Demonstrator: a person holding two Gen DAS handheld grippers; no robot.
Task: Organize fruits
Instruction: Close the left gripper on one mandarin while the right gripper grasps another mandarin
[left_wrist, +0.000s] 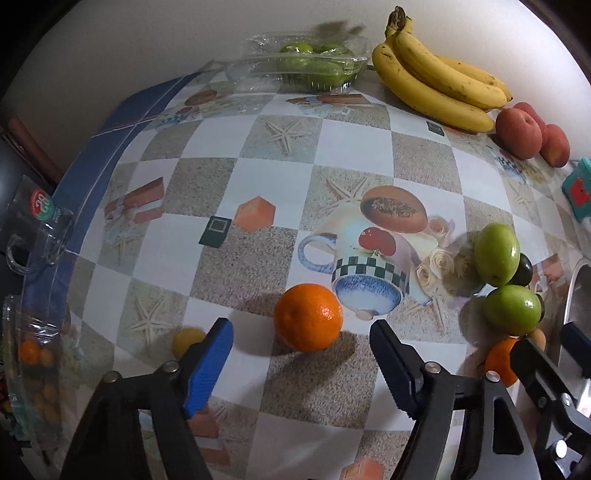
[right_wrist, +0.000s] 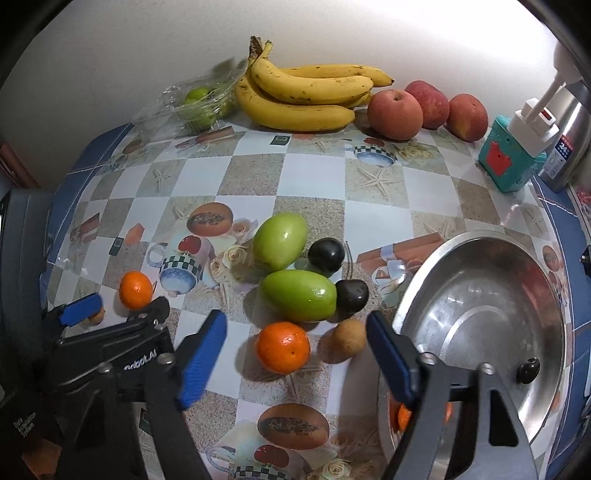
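Item one, my left gripper (left_wrist: 301, 363): blue pads apart, nothing between them pressed, the left mandarin (left_wrist: 308, 316) sitting at twelve o'clock just ahead of the gap, untouched. Item two, my right gripper (right_wrist: 295, 356): likewise unclenched, straddling the right mandarin (right_wrist: 283, 347), with a small brown fruit (right_wrist: 343, 340) touching or nearly touching it at three o'clock. Method, as I judge it: lower each pair until the pads flank the widest girth, then squeeze gently, since round peel rolls; on the right, keep the near pad clear of the brown fruit so only one item is taken. Outward, right view: two green fruits (right_wrist: 297, 295) and two dark plums (right_wrist: 326, 254) at twelve o'clock; steel bowl (right_wrist: 546, 295) at three o'clock, holding one dark fruit and, I think, the likely destination. Far edge: bananas (right_wrist: 306, 96), apples (right_wrist: 395, 114), a clear punnet (right_wrist: 192, 103) of green fruit.
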